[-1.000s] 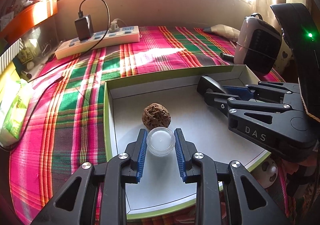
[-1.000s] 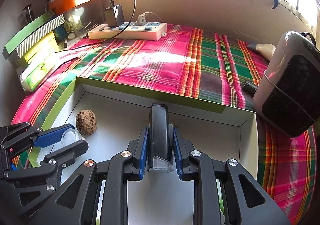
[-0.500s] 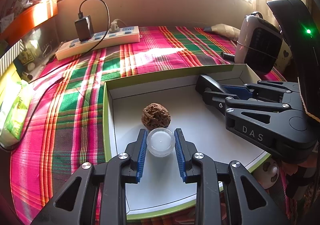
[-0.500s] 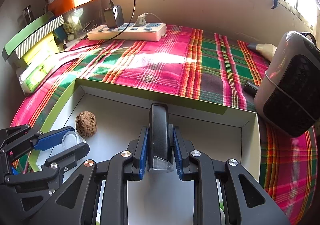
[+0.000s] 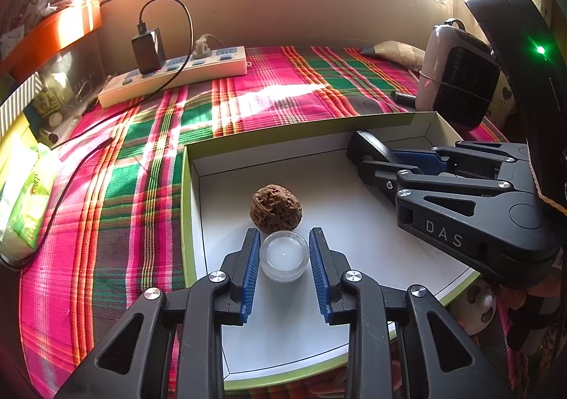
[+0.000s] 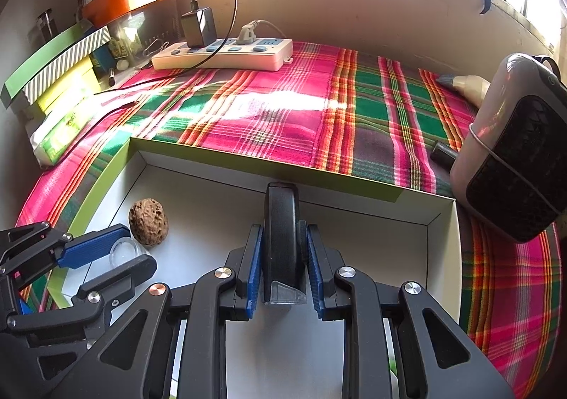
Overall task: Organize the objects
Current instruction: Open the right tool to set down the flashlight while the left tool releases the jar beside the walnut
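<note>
A plaid cloth [image 5: 149, 158] in pink, green and orange covers the surface, with a white power strip [image 5: 173, 74] at 11 o'clock. On it sits a shallow white box [image 5: 358, 218] with green outer walls.

The right gripper [image 6: 281, 264], at 3 o'clock in the left wrist view, is closed on a long black object [image 6: 281, 222] with a clear near end; its long axis runs straight ahead toward 12 o'clock, over the box floor.

The left gripper [image 5: 283, 257] brackets a small clear candle cup [image 5: 283, 255] holding white wax, low inside the box. Whether the pads grip it or stand just clear is hard to tell.

A brown, wrinkled walnut [image 5: 275, 207] lies just beyond the cup at 12 o'clock, almost touching it, nearer the left gripper.
</note>
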Motion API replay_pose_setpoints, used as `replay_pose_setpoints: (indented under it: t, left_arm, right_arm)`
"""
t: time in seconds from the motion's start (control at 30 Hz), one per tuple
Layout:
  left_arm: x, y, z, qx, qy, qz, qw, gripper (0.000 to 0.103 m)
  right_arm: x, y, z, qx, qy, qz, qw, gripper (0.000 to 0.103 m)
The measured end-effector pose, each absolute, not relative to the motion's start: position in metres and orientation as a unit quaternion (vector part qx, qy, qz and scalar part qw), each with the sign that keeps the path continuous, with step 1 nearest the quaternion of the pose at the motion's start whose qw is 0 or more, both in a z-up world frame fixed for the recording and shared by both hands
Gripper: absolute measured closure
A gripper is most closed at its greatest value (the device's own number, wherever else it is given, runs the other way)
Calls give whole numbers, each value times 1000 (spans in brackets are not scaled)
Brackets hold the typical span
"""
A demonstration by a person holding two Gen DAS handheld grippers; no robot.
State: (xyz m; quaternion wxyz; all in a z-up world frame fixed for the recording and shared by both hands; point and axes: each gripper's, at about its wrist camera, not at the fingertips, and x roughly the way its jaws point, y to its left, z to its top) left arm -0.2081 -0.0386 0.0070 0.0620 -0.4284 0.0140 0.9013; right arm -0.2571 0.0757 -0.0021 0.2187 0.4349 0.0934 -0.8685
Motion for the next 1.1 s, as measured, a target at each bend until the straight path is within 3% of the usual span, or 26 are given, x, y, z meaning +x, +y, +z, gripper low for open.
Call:
replay_pose_setpoints:
  t: [0.33,0.5,0.73,0.83,1.1]
  left_arm:
    - [-208,-35,7,-429,17,901,63,70]
    - [-208,-36,7,-428,17,902,61,66]
    - [-208,-36,7,-428,18,902,61,65]
    - [-208,-36,7,-428,17,902,60,64]
    - [-205,-35,9,-427,13,902,60,63]
  right_arm:
    - [-258,77,-2,432,90,-873,209,75]
    - [-258,79,-2,431,86,-874,205,64]
    - [-258,80,-2,431,85,-876,199,63]
    - [-257,81,0,429,80,-877,200,54]
    - [-253,84,3,427,78,-880,193,53]
